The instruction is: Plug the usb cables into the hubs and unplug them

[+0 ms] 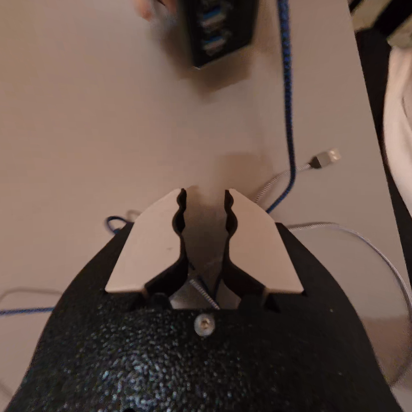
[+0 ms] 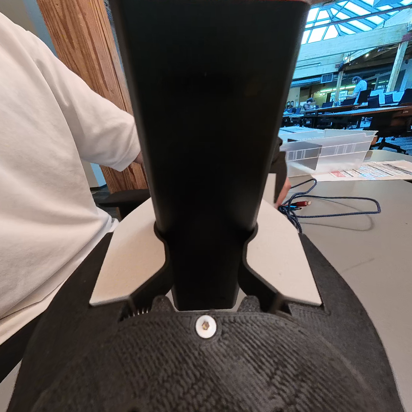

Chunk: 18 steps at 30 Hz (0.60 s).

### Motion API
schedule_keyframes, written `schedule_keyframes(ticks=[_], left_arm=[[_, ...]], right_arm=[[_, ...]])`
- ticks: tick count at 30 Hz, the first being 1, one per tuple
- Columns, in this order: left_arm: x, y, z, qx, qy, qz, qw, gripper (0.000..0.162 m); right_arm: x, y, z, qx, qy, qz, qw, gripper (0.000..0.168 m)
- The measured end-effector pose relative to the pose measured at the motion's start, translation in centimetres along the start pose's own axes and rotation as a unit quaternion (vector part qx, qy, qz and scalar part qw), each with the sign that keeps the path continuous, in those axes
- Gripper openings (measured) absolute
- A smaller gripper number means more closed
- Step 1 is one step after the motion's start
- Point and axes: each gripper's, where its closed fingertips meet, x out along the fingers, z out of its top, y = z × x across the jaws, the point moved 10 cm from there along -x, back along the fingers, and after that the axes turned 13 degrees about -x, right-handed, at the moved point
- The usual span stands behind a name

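Two grippers are seen, one in each wrist view. In the left wrist view the left gripper (image 1: 205,194) is held above a pale table (image 1: 89,111) with its fingers (image 1: 156,240) parted and nothing between them. Ahead of it, near the top edge, a black USB hub (image 1: 219,31) with blue ports is seen blurred, held up off the table. A blue braided cable (image 1: 288,111) is run down the table to the right of the hub and passes beside the gripper's right finger; it cannot be told where its upper end leads. A silver braided cable (image 1: 276,178) lies crossed under it, and its silver USB plug (image 1: 327,157) rests free near the table's right edge, well apart from the hub. In the right wrist view the right gripper (image 2: 206,229) is clamped on the black hub (image 2: 207,111), which is held upright between the white fingers (image 2: 133,256) and fills the middle of the picture. A white sleeve (image 2: 55,133) and a wooden post (image 2: 84,55) are seen to the left. To the right, on the table (image 2: 356,256), a tangle of blue cable (image 2: 334,198) with a red plug (image 2: 298,203) lies near a clear plastic bin (image 2: 334,147) and a printed sheet (image 2: 367,171).
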Motion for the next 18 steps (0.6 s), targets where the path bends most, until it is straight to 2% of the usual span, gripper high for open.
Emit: schedule_keyframes(ticks=[2,3,5,9,14,18], left_arm=[[-1.6,0.6,0.5,-0.023,-0.060,0.019,0.998,0.038],[-2.5,0.3,0.8,-0.023,-0.089,0.004,0.996,0.045],[-3.7,-0.9,1.0,-0.003,-0.111,-0.018,0.994,0.041],[-3.1,-2.6,0.0,0.032,-0.021,-0.006,0.999,0.041],[-2.9,-1.9,-0.2,0.008,-0.010,-0.053,0.998,0.036],[-0.9,-2.2,-1.0,0.027,0.102,-0.042,0.994,0.034]], right_arm=[[-0.2,0.0,0.0,0.000,-0.008,-0.009,1.000,0.073],[-0.3,0.0,0.1,-0.001,-0.012,-0.012,1.000,0.073],[-0.5,0.0,0.1,-0.001,-0.020,-0.013,1.000,0.073],[-0.3,-0.1,0.0,0.003,-0.013,-0.004,1.000,0.073],[0.1,0.0,0.0,-0.002,0.004,-0.002,1.000,0.075],[-0.1,0.0,0.0,-0.001,-0.004,-0.006,1.000,0.073]])
